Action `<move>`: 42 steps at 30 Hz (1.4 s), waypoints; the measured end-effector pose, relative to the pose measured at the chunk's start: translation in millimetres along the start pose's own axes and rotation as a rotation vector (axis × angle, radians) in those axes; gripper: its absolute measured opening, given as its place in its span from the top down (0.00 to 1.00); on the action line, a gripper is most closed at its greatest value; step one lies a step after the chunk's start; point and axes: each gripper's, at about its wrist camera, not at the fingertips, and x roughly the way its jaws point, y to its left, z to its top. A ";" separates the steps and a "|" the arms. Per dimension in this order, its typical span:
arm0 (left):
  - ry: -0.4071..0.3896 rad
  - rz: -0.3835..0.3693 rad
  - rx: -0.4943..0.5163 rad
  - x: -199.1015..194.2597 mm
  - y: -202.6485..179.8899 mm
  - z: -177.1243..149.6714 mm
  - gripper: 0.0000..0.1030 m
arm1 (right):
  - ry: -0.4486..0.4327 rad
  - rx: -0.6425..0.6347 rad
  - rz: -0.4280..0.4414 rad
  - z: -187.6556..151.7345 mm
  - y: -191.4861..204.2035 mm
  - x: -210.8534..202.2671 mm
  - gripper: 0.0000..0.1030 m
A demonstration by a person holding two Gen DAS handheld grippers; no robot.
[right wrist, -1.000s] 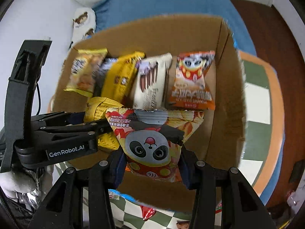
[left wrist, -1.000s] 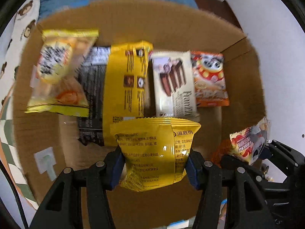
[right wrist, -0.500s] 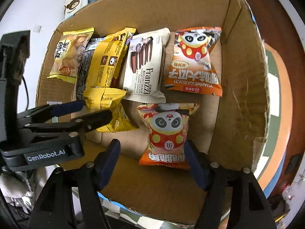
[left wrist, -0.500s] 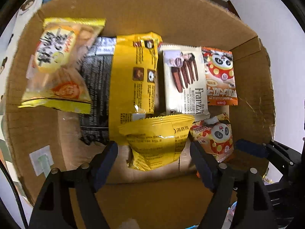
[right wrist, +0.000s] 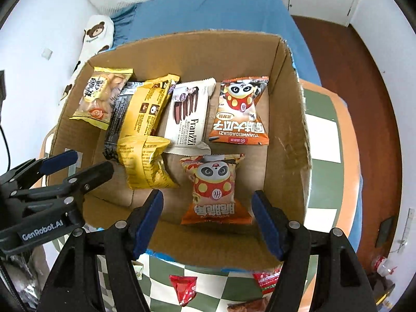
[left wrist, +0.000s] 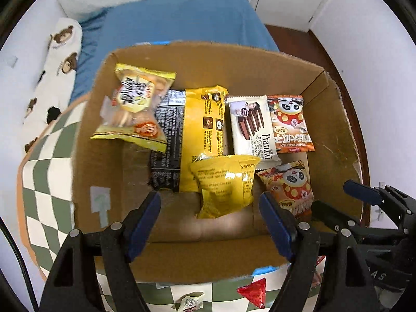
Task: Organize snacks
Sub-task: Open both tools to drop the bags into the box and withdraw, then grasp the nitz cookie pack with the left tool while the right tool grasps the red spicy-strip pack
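A cardboard box (left wrist: pixel 109 140) (right wrist: pixel 288 119) holds several snack packs. A small yellow pack (left wrist: pixel 223 184) (right wrist: pixel 145 163) and a small orange panda pack (left wrist: pixel 291 187) (right wrist: pixel 215 189) lie in its near row. Behind them lie a yellow biscuit pack (left wrist: pixel 135 109), a black pack (left wrist: pixel 166 140), a long yellow pack (left wrist: pixel 202 130), a white Franzzi pack (left wrist: pixel 252 127) (right wrist: pixel 187 114) and a larger orange panda pack (left wrist: pixel 288 124) (right wrist: pixel 239 111). My left gripper (left wrist: pixel 209 223) is open and empty above the box's near edge. My right gripper (right wrist: pixel 208 223) is open and empty there too.
The box stands on a green and white checked cloth (left wrist: pixel 46 202) (right wrist: pixel 322 171). Small wrapped snacks, one red (left wrist: pixel 253 293) (right wrist: pixel 183 288), lie on the cloth in front of the box. A blue bed (left wrist: pixel 176 20) and a bear-print pillow (left wrist: pixel 54 65) lie behind.
Both grippers opened and let go of their packs, the yellow one and the panda one, which now lie in the box. Both grippers then drew back and up from the box.
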 end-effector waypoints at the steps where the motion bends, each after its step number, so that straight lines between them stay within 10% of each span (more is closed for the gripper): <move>1: -0.016 0.005 0.002 -5.5 0.2 -3.7 0.25 | -0.016 -0.003 -0.006 -3.7 1.4 -4.8 0.29; 26: -0.302 0.023 -0.021 -92.7 7.6 -94.2 0.25 | -0.298 0.026 0.023 -91.8 38.4 -92.0 0.29; 42: 0.021 0.107 -0.130 38.1 60.5 -181.2 0.25 | -0.002 0.159 -0.041 -162.2 -52.8 32.5 0.20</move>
